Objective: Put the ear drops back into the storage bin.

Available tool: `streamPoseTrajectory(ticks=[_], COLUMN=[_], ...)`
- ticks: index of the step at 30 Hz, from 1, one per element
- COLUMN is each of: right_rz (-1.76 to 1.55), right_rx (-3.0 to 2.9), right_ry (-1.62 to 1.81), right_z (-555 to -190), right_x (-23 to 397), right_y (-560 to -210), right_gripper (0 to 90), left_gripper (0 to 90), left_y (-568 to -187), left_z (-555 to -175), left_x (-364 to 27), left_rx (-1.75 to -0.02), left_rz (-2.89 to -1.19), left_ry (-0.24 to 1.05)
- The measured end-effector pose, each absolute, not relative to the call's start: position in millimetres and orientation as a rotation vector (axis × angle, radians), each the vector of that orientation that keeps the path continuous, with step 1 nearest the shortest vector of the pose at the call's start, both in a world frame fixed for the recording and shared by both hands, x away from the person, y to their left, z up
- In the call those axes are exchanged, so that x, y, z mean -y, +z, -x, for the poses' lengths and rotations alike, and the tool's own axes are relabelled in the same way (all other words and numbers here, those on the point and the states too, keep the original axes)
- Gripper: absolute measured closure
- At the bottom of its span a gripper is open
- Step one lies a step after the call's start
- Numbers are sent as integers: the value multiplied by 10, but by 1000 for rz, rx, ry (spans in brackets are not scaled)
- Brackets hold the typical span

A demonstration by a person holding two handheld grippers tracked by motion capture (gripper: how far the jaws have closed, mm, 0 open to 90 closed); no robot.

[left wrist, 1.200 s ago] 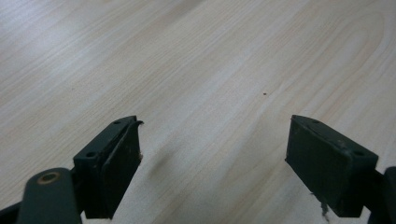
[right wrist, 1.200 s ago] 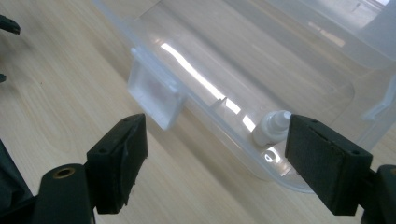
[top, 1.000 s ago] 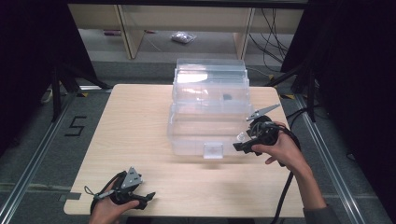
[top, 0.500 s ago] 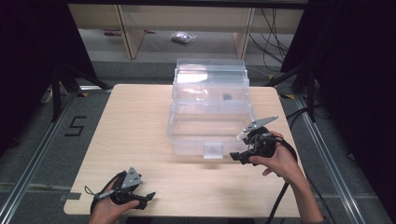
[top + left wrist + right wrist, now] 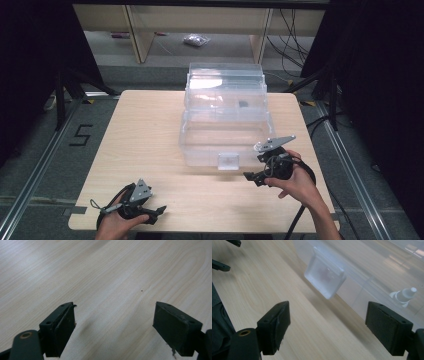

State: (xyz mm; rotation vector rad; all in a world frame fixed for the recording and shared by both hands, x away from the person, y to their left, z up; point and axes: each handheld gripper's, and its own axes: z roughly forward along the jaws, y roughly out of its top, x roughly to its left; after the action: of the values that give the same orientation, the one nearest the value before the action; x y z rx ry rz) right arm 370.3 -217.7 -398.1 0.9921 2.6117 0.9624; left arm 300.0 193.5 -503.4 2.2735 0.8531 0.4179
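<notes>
A clear plastic box [image 5: 225, 125] with a closed lid stands in the middle of the wooden table [image 5: 150, 130]. Its frosted front latch [image 5: 228, 161] faces the person. My right gripper [image 5: 252, 178] hovers just off the box's front right corner, jaws open and pointing left toward the latch [image 5: 325, 280]. In the right gripper view, nothing sits between my right gripper [image 5: 335, 322] jaws, and a small white bottle [image 5: 404, 295] shows through the box wall. My left gripper [image 5: 159, 212] rests open at the table's front left, with bare wood between its jaws [image 5: 113, 322].
A small dark item [image 5: 243, 104] lies inside the box near the back. Beyond the table stand a shelf unit and a plastic bag [image 5: 195, 40] on the floor. Dark stands and cables flank the table on both sides.
My right gripper has come down and back toward the person, from beside the box's right front corner to low in front of it. The left gripper has stayed put.
</notes>
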Motion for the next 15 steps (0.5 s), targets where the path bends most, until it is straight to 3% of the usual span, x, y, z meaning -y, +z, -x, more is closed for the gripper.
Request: streamPoseTrajectory(ticks=[15], right_rz=[-1012], right_rx=[-2570], right_ry=[974], right_z=[-3619], right_x=[2187], right_y=[-4314], right_gripper=[197], left_gripper=[173], left_y=[-5031], left_z=[-2997], left_x=[-1933], left_rx=[-854], left_rz=[-2263], left_ry=[417])
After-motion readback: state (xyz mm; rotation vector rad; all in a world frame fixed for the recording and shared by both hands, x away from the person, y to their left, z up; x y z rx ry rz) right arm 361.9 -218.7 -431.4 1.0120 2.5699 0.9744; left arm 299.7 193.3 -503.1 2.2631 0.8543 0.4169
